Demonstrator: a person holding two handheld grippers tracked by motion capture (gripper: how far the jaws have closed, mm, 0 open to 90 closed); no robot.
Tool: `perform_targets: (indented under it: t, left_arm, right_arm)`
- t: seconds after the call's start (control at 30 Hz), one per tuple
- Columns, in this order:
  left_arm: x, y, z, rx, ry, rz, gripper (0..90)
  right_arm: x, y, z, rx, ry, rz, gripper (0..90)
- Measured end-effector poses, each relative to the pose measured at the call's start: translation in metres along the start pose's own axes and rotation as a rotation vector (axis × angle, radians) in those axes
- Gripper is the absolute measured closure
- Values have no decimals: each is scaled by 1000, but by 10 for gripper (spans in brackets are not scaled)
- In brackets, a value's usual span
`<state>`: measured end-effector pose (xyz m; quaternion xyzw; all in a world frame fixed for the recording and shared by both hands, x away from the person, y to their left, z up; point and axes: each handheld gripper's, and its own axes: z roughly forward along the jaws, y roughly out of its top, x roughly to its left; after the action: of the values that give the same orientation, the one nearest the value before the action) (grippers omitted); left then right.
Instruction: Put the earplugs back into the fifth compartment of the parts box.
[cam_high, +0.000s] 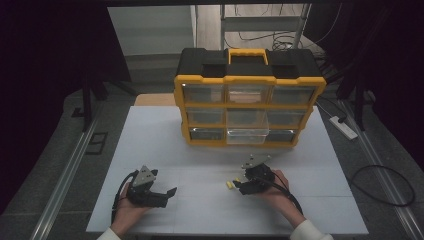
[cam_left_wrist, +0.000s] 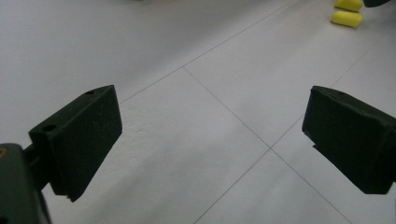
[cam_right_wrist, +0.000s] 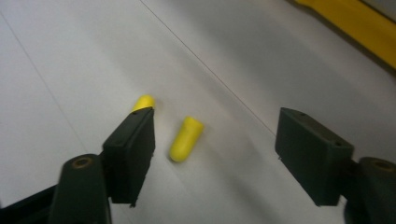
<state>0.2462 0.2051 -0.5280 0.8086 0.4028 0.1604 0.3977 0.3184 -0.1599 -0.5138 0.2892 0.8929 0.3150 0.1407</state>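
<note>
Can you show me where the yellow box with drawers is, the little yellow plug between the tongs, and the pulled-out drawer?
Box (cam_high: 250, 79): high view, yellow top rail.
Plug (cam_right_wrist: 186, 139): right gripper view, middle of its body.
Drawer (cam_high: 247, 135): high view, clear front, bottom row middle.

Yellow earplugs (cam_right_wrist: 186, 138); white table (cam_high: 165, 145); yellow-black organizer (cam_high: 248, 97).

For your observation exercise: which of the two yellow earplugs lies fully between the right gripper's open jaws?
The earplug in plain sight lies in the gap. The other earplug sits partly hidden behind one jaw.
</note>
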Motion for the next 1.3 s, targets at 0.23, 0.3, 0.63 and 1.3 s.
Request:
perform_targets:
  t: [0.23, 0.3, 0.63, 1.3]
  left_arm:
    - [0, 0, 2, -1, -4, 1, 47]
    - [0, 0, 2, -2, -4, 1, 48]
    - [0, 1, 2, -1, -3, 2, 49]
    - [0, 0, 0, -4, -2, 5, 51]
  right_arm:
    - [-1, 0, 7, 42, 48, 13, 491]
    - [-1, 0, 7, 49, 50, 9, 527]
    - [-2, 1, 5, 56, 74, 24, 810]
    - [-7, 5, -43, -216, 85, 43, 814]
